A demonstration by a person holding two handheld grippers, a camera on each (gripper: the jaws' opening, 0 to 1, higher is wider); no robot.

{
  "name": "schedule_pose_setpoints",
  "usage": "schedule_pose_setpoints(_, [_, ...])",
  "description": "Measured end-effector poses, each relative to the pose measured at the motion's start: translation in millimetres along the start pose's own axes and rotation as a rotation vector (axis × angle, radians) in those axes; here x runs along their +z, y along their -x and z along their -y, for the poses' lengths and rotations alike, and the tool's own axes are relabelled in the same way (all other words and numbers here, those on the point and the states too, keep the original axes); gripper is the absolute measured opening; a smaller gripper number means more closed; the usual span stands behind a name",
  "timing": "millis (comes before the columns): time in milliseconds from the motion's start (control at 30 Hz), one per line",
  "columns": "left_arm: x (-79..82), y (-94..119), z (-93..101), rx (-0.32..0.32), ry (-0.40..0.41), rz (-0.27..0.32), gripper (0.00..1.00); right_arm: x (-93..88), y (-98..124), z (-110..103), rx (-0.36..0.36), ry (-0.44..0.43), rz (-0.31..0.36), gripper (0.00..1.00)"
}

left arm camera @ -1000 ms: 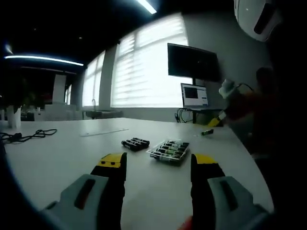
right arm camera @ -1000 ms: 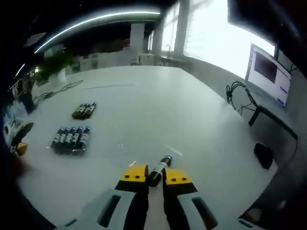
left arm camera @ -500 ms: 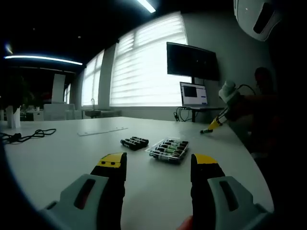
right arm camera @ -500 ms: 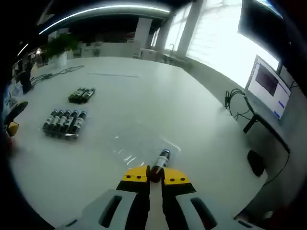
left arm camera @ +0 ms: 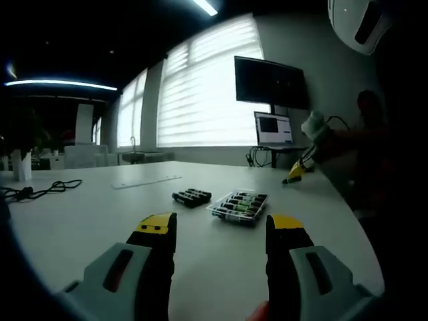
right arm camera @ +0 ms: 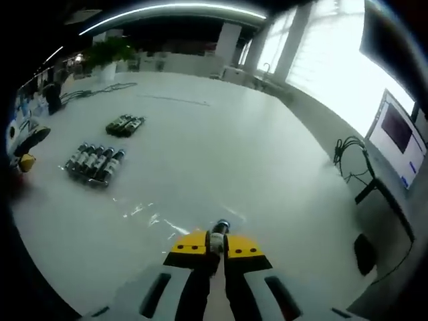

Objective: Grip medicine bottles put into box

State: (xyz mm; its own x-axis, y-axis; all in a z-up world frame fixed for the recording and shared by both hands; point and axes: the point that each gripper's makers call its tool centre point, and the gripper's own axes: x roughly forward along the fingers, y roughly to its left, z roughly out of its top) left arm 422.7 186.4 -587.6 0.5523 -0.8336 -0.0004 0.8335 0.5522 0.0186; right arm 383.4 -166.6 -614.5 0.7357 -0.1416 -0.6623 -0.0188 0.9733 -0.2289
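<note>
The right gripper has its yellow-tipped jaws clamped on a small dark bottle, which pokes out forward between the tips, its pale cap pointing away over the white table. The gripper hangs above the tabletop, with the bottle off the surface as far as I can tell.

Far off to the left in the right gripper view lies the clear box, already holding a row of bottles side by side. Beyond it, a little farther away, a loose cluster of more bottles lies on the table. The held bottle is well apart from both.

The left gripper has its jaws spread wide with nothing between them. Ahead of it, slightly right of centre, sits the box, and just left of that the cluster. Farther right in the left gripper view, the right gripper shows above the table's far edge.

A cable trails on the table at far left, and a monitor stands by the windows.
</note>
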Motion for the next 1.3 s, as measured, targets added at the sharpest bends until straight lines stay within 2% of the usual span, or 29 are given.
schedule_pose_setpoints(100, [-0.2, -0.2, -0.2, 0.001, 0.0, -0.001, 0.46, -2.1, 3.5, -2.7, -0.017, -0.008, -0.024, 0.07])
schedule_pose_setpoints(233, [-0.1, -0.3, 0.6, -0.003, 0.0, 0.0, 0.46, -8.8, 3.0, -2.2, -0.075, 0.094, -0.062, 0.08])
schedule_pose_setpoints(433, [0.8, 0.3, 0.9, -0.004, 0.001, 0.005, 0.46, -10.5, -3.4, -6.1, -0.074, 0.153, -0.074, 0.08])
schedule_pose_setpoints(633, [1.2, 0.8, 0.6, -0.002, 0.0, 0.008, 0.46, -7.5, -12.0, -9.2, -0.038, 0.194, -0.079, 0.08])
schedule_pose_setpoints(933, [1.0, 0.7, -0.6, 0.002, 0.002, 0.007, 0.46, -1.9, -10.4, -6.8, -0.048, 0.154, -0.07, 0.07])
schedule_pose_setpoints(1100, [0.6, 0.4, -0.4, 0.0, 0.002, 0.004, 0.46, 3.5, -6.0, -3.7, -0.06, 0.124, -0.04, 0.06])
schedule_pose_setpoints(1200, [0.5, 0.3, -0.6, 0.0, 0.002, 0.004, 0.46, 10.4, -2.2, 4.7, -0.101, 0.068, -0.004, 0.0])
schedule_pose_setpoints(1300, [0.5, 0.3, -0.6, 0.0, 0.001, 0.004, 0.46, 10.6, -2.1, 3.4, -0.083, 0.078, 0.0, 0.0])
